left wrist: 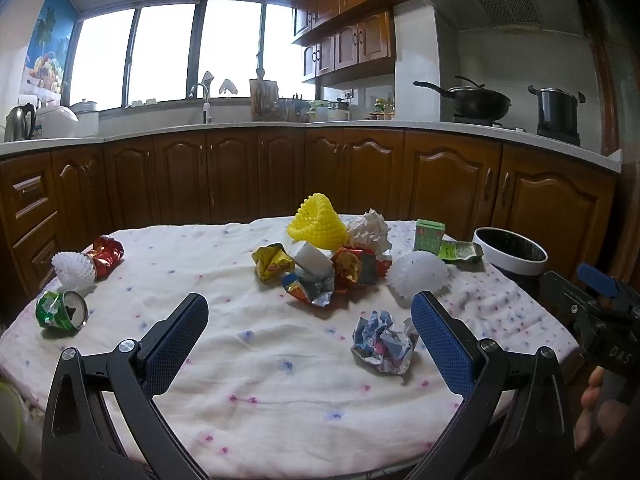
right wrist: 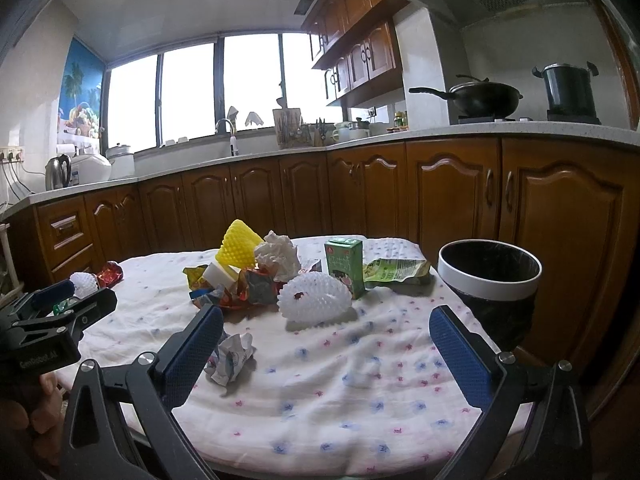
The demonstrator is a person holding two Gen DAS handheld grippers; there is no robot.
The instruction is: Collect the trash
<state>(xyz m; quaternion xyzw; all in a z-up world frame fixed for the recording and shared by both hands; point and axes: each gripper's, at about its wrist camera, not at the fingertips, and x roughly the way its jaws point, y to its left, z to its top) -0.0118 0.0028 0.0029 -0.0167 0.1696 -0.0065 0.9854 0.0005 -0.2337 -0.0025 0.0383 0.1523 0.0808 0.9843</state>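
Held wide apart and empty above the tablecloth (left wrist: 280, 400): left gripper (left wrist: 310, 344), right gripper (right wrist: 326, 354). Lay just beside the left gripper's right finger: a crumpled wrapper (left wrist: 383, 342) (printed paper, perhaps). Heaped beyond mid-table: more trash (left wrist: 320, 268). Stood at the right edge: the bin (right wrist: 490, 280).

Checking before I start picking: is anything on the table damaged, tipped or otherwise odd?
Only the expected litter. The green can lies crushed on its side at the table's left edge, and the green carton stands upright near the bin. Nothing looks spilled.
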